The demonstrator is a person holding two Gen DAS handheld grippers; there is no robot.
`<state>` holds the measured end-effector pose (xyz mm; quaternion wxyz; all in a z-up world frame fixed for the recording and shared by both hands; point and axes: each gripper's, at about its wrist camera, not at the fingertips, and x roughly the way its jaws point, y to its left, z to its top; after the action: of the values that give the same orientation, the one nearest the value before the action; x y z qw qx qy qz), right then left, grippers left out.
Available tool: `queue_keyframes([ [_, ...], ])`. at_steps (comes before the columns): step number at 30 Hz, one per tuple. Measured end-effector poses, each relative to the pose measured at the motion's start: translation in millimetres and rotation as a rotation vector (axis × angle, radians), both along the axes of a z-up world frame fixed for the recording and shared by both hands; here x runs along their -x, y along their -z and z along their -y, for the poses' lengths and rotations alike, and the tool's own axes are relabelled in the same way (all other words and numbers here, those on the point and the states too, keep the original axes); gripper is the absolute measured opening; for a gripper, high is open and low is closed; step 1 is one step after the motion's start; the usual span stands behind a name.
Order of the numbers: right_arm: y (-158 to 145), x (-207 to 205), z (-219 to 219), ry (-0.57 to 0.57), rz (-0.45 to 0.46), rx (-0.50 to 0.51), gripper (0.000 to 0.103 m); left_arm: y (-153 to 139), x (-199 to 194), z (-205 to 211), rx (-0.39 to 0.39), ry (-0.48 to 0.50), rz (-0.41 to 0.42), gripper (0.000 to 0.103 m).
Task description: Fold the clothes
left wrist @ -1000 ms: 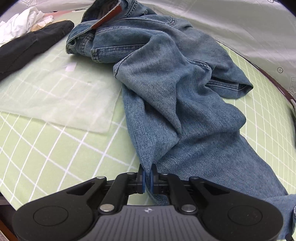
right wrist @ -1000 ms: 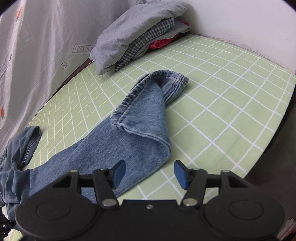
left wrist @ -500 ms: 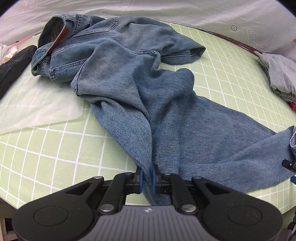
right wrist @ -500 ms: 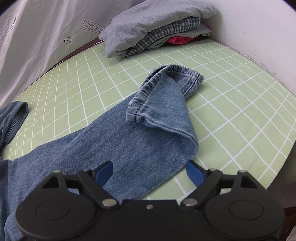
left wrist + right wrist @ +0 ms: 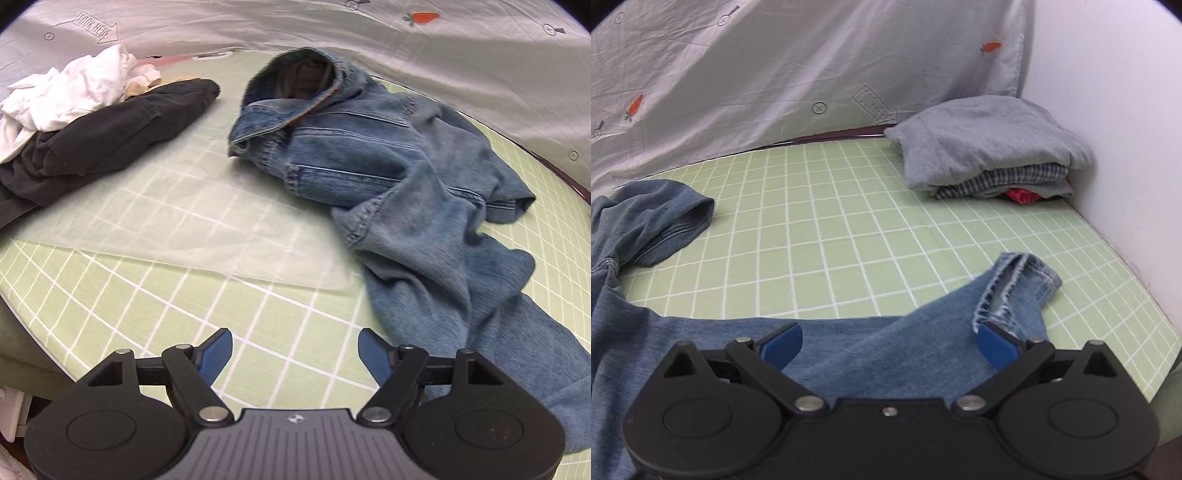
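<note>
Green checked sheet [image 5: 155,295], crumpled jeans [image 5: 406,177], backdrop [image 5: 258,22] arrow lettering mirrored, unreadable

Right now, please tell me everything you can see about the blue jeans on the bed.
The jeans are faded blue denim, unfolded and crumpled on the green checked sheet. The waistband stands open toward the far side, showing its grey inside and a reddish-brown strip. One leg stretches across the sheet to a frayed hem that is turned over on itself; the other leg lies bunched farther back. Both the left tool and right tool are open and hold nothing.
</note>
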<state>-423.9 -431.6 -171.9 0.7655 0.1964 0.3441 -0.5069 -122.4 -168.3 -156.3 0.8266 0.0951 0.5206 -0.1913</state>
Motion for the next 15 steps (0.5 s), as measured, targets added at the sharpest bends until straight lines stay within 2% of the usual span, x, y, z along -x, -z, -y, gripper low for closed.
queue_keyframes([
  [3, -9.3, -36.7, -8.6, -0.058, 0.007, 0.015, 0.103, -0.5, -18.4, -21.4, 0.0, -0.021, -0.005, 0.08],
  [8, -13.4, -122.8, -38.2, -0.201, 0.01, -0.015, 0.103, 0.0, -52.2, -48.0, -0.023, -0.066, -0.009, 0.081],
  [15, -14.9, -216.2, -87.8, -0.366, 0.0, -0.017, 0.103, 3.2, -99.4, -64.7, -0.006, -0.054, -0.011, 0.081],
])
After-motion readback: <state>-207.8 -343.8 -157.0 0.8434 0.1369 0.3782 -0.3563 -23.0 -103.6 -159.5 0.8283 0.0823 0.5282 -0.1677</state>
